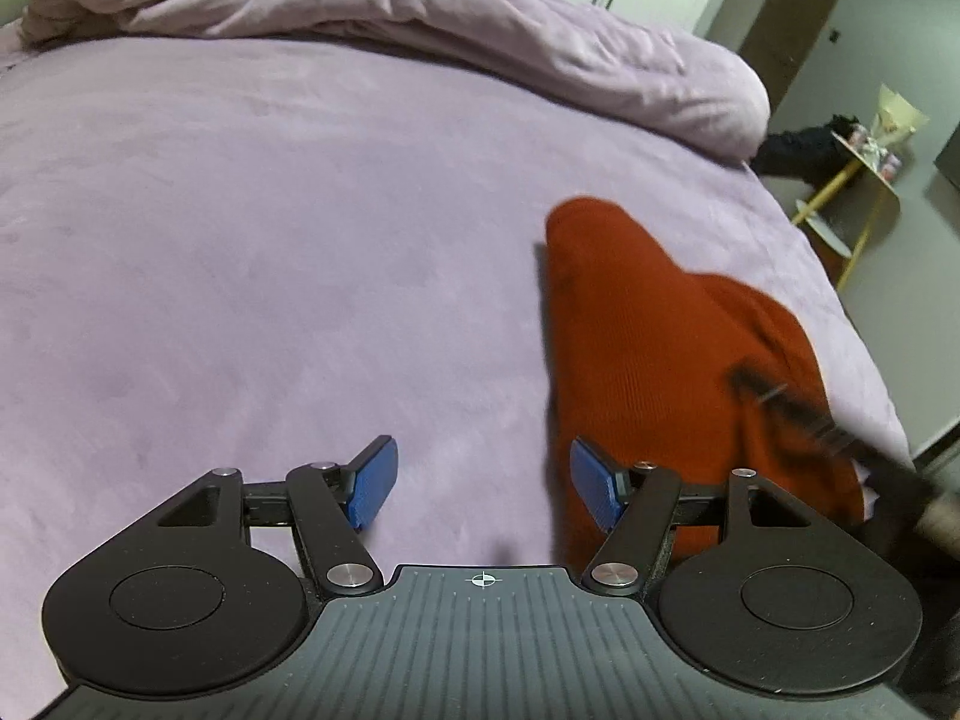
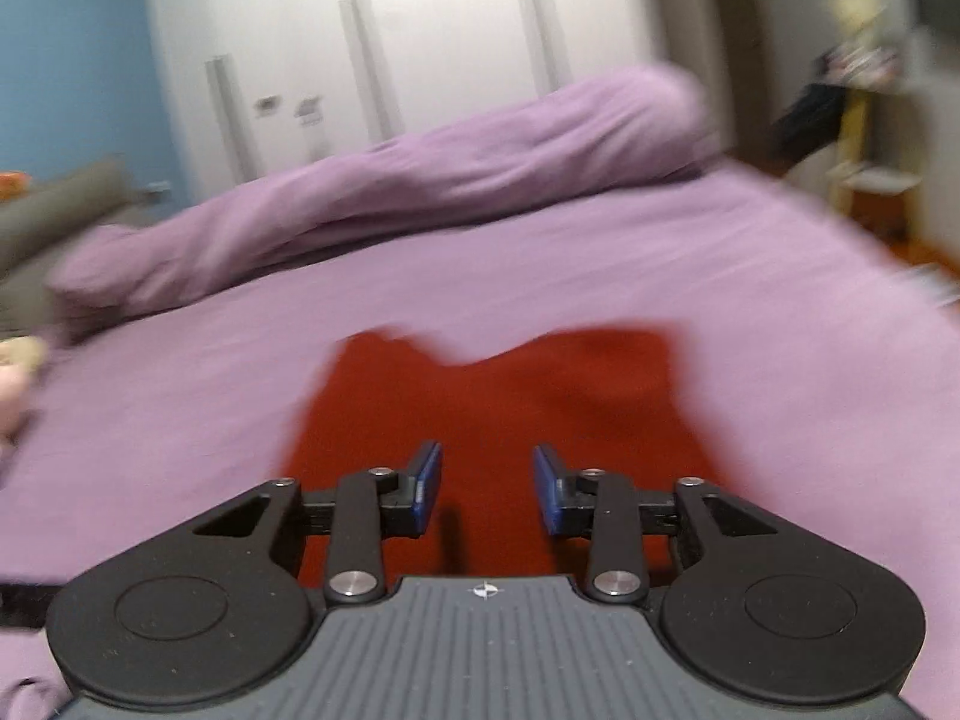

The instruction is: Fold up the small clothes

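A red garment (image 1: 660, 360) lies on the purple bed (image 1: 270, 240); the left hand-held gripper (image 1: 483, 483) hangs released beside it, the right hand-held gripper (image 2: 487, 489) released above it

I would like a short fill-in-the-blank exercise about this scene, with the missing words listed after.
1. The garment on the bed is ___ in colour.
2. Both the left tool and the right tool are ___, holding nothing.
3. The rumpled duvet is the colour ___.

Missing words: red; open; purple
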The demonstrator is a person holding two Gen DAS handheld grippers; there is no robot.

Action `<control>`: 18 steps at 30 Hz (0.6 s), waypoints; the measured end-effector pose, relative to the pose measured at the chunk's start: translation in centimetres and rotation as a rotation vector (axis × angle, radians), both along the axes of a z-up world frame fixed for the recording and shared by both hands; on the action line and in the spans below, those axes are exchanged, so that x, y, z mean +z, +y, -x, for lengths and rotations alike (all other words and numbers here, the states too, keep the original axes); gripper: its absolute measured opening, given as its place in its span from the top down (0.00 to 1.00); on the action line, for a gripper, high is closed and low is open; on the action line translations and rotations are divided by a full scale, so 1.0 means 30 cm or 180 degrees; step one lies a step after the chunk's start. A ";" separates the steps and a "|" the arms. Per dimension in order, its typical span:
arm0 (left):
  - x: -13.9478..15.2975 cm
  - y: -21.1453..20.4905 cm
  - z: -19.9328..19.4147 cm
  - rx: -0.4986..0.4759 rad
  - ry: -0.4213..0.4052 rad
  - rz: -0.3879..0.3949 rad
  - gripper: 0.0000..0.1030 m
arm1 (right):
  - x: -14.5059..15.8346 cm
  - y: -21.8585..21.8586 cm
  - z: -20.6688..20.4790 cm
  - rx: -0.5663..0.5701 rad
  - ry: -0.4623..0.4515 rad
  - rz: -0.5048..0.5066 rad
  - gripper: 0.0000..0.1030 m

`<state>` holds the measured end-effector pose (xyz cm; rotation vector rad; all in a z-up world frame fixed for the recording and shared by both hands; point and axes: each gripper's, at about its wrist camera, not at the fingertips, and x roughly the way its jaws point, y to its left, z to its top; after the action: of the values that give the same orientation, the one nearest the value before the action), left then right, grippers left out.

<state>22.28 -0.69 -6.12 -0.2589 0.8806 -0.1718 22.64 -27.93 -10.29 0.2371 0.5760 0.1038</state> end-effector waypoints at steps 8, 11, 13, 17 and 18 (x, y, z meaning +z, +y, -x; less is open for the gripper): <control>0.008 0.013 -0.044 -0.0032 -0.0036 -0.0142 0.32 | -0.053 0.123 0.010 0.0480 0.0150 0.0300 0.76; 0.016 -0.020 -0.071 -0.0185 -0.0079 -0.0027 0.32 | 0.006 0.058 0.093 0.0340 -0.0138 0.0480 0.70; 0.020 -0.069 -0.099 -0.0283 -0.0169 0.0076 0.32 | 0.027 -0.026 0.123 0.0116 -0.0226 0.0507 0.69; -0.017 -0.182 -0.171 -0.0481 -0.0176 0.0204 0.32 | -0.061 -0.169 0.096 -0.0112 0.0176 0.0409 0.81; -0.038 -0.210 -0.193 -0.0514 -0.0147 0.0103 0.33 | -0.079 -0.189 0.101 -0.0099 0.0115 0.0414 0.81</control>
<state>28.07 -6.97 -7.27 -0.2132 0.8533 -0.3409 19.61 -33.59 -12.68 0.1216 0.6123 0.0319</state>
